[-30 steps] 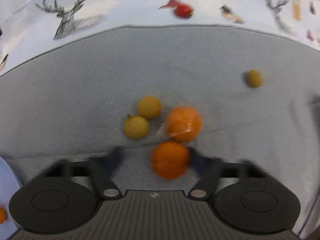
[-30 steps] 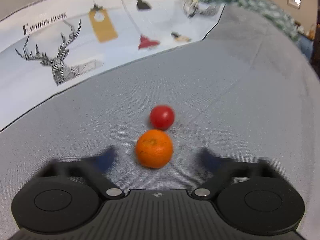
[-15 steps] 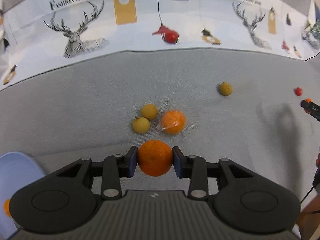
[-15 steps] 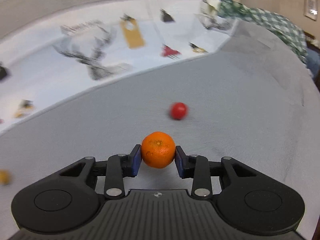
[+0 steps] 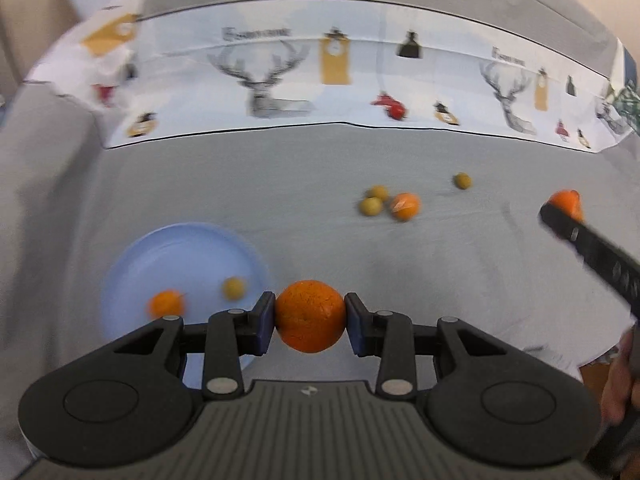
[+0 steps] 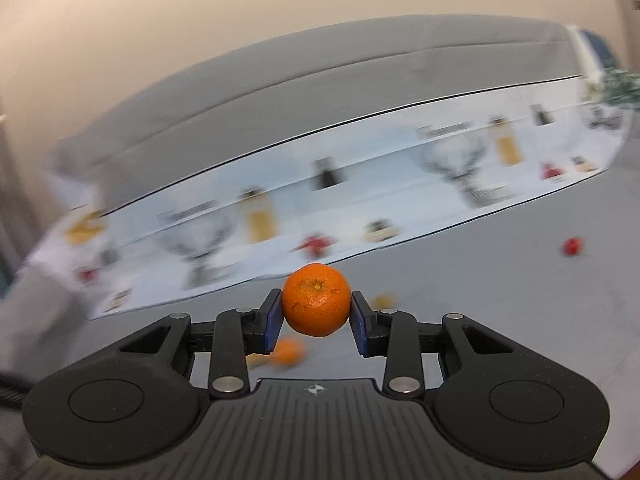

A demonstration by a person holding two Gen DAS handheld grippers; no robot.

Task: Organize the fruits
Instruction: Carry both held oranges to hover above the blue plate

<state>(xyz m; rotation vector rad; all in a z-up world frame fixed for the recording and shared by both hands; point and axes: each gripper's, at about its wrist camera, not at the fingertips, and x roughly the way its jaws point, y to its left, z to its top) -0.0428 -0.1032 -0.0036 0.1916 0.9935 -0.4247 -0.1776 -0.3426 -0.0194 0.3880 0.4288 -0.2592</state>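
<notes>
Left fruit: a round, pebbly-skinned orange mandarin, clamped between the blue pads of the black left gripper, just beside the near rim of the pale blue round plate.
Right fruit: a second round orange mandarin, stem scar facing up, pinched between the blue pads of the black right gripper; in the left view it shows well to the right of the plate.
Left gripper pose: tilted steeply down over the grey cloth.
Right gripper pose: nearer level, facing the white deer-print banner.
On the plate: a small orange fruit and a small yellow-green round fruit, blurred.
Right of the plate: two yellow-green fruits touching a wrapped orange fruit; a lone yellow-green fruit further right.
Far from the plate: a small red round fruit on the cloth.
Between left mandarin and plate: nothing visible.
</notes>
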